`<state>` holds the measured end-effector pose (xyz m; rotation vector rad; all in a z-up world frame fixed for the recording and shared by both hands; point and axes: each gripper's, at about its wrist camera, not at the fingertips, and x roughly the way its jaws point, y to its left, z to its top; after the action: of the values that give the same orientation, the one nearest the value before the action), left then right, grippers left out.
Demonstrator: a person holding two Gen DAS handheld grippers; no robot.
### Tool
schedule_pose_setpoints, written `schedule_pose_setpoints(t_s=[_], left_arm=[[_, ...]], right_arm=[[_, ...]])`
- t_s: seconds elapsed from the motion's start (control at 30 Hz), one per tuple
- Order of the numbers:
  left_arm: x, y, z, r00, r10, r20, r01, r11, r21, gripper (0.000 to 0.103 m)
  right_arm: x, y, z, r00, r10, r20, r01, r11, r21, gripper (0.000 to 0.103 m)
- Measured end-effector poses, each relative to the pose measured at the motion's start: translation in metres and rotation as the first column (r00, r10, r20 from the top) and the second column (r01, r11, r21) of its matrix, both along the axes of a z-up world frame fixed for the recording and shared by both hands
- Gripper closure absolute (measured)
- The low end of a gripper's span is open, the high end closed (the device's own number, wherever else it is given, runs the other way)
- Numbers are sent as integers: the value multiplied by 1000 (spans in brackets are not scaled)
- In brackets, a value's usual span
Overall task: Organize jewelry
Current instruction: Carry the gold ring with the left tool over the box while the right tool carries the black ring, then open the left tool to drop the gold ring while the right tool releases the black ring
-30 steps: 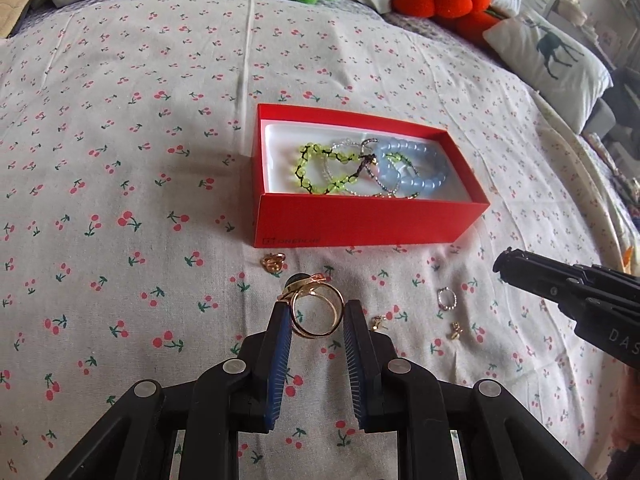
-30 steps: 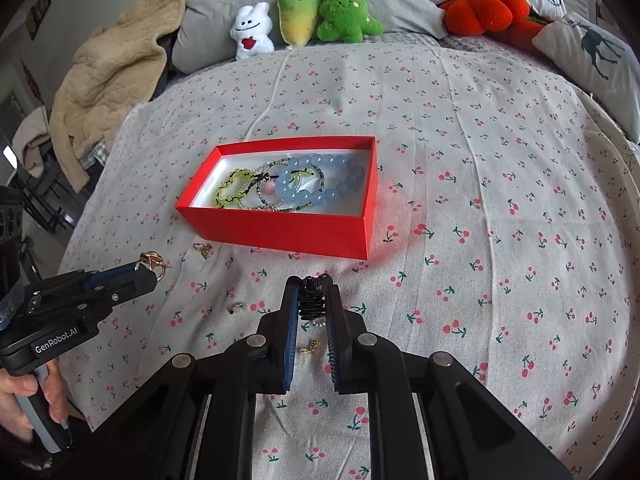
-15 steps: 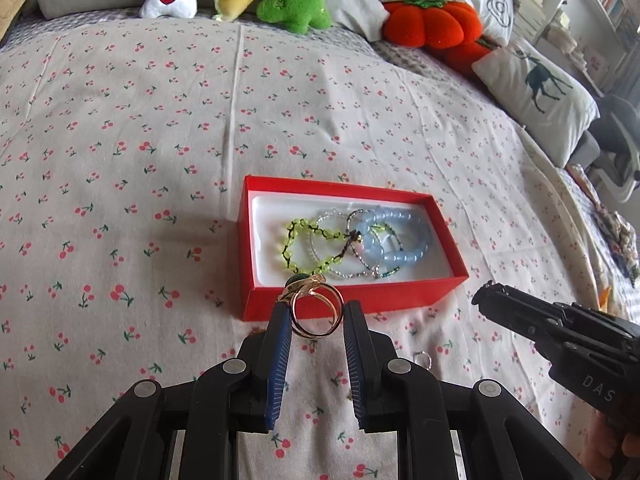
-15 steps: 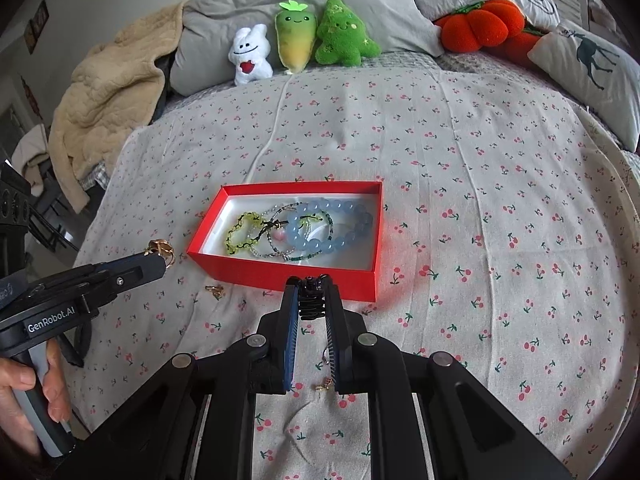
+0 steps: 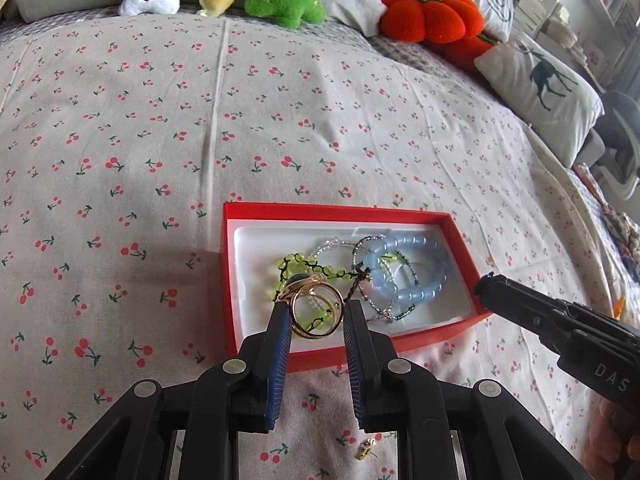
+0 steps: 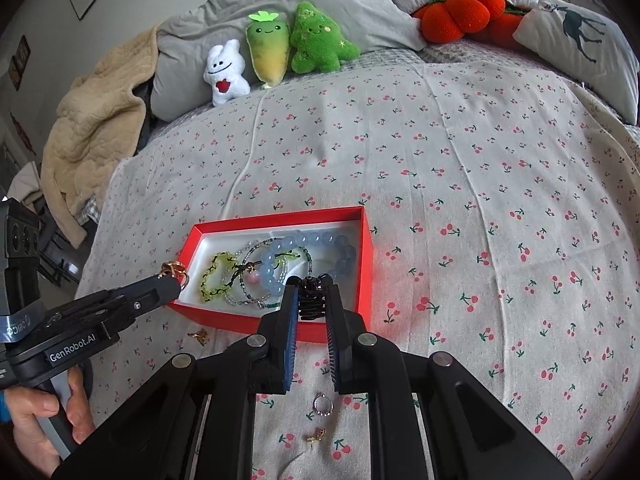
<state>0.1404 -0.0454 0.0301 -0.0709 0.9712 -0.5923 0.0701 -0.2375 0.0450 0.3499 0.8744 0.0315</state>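
Observation:
A red box [image 5: 256, 212] with a white lining lies on the cherry-print bedspread and holds green, clear and blue bead bracelets [image 5: 404, 276]. My left gripper [image 5: 316, 316] is shut on a gold ring [image 5: 314, 310] and holds it over the box's near left part. In the right wrist view the ring [image 6: 175, 271] shows at the left gripper's tip by the box's left wall [image 6: 188, 256]. My right gripper [image 6: 312, 296] is shut on a small black coiled piece [image 6: 311, 300], above the box's near edge.
Small loose pieces lie on the bedspread in front of the box: a silver ring [image 6: 322, 404], a gold earring [image 6: 317, 434], another gold piece [image 6: 199, 335]. Plush toys [image 6: 276, 48] and pillows [image 6: 580, 36] line the far side. A beige blanket [image 6: 88, 120] lies at the left.
My left gripper has lifted the gold ring off the bedspread and carried it forward over the box. My right gripper has also moved forward to the box's near edge.

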Motion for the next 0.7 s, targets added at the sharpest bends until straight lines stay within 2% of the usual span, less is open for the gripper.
schedule_pose_setpoints(t_s=[0.27,0.37,0.47,0.7], left_arm=[[2,-19,-8,999,-18,48,15,998,55,80],[0,-21,-6,997,-14,70,8,997,76,68],[-2,-17,-4,996,11,89,-19,996,88,62],[-8,-15,2,993,30,116,-43,993,111,57]], right_arm=[[14,3,-9,1000,18,-2,-18,1000,19,89],[18,1,-13,1000,15,-10,-15,1000,24,89],[24,-1,-16,1000,11,-16,-10,999,32,89],[43,-3,-8,1000,1,31,-3,997,75,89]])
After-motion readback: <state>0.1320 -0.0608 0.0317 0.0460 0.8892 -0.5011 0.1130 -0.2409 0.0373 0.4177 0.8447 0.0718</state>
